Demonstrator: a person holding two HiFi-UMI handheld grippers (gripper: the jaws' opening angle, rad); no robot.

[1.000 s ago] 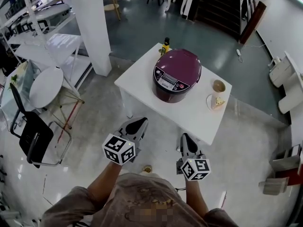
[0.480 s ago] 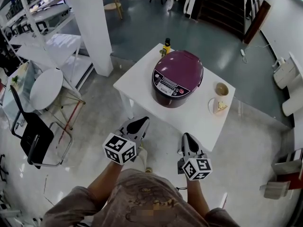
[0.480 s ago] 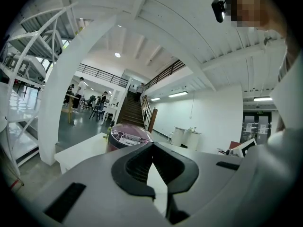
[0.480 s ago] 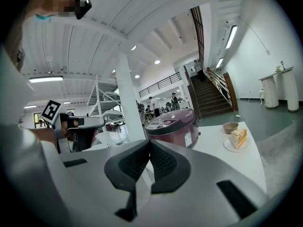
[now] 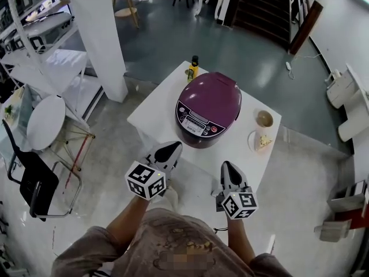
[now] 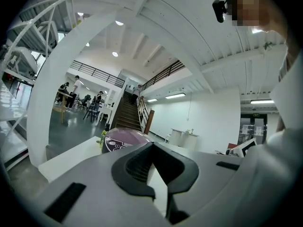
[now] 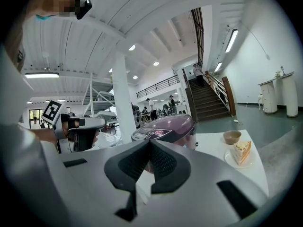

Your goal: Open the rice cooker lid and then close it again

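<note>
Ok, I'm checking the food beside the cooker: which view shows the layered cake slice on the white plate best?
The right gripper view: the layered cake slice on its white plate is near and side-on, layers showing. The head view shows it small, from above. The left gripper view does not show it.

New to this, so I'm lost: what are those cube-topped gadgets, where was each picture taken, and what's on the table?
A person holds a two-jaw gripper in each hand; the marker cubes are part of them. One picture comes from a head camera looking down at the left gripper and right gripper. The other two come from cameras riding on each gripper. Both are shut, holding nothing. On the white table stand a purple rice cooker, lid closed, a bottle, a brown cup and a plate with cake.
</note>
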